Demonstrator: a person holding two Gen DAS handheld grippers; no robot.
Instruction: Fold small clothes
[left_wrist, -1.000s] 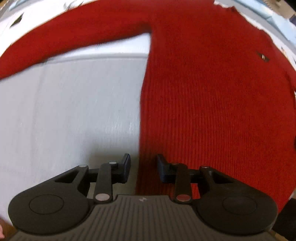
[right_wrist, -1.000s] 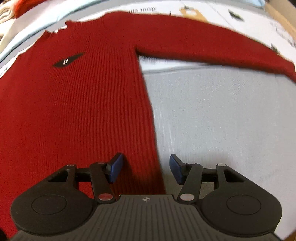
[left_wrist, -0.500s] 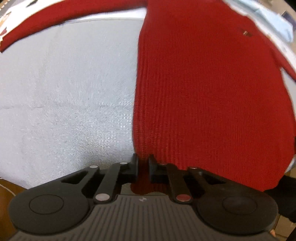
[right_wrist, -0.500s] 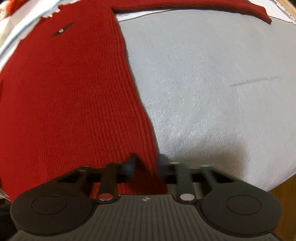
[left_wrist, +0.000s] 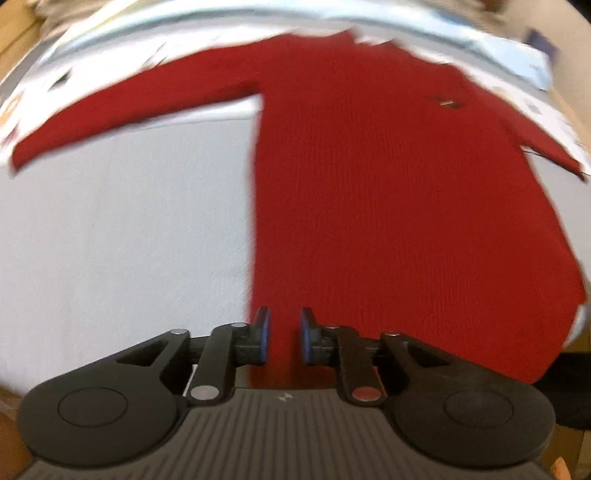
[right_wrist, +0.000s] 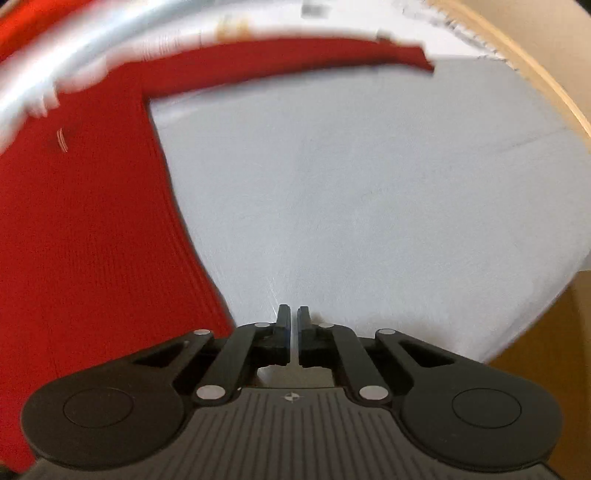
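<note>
Item one: red knit sweater (left_wrist: 388, 206), lying flat on the grey cloth (left_wrist: 122, 236) that covers my desk, sleeves spread out to either side; both views are blurred.

Item two: my left claw (left_wrist: 283, 334), pointing steeply down over the sweater's lower left corner. Its jaws are opening, the red knit showing in the gap between the blue pads (left_wrist: 263, 334); I cannot tell whether the pads press on it.

Item three: my right claw (right_wrist: 293, 332), jaws closed to a thin slit with nothing in them, over bare grey cloth just beside the sweater's right edge.
</note>
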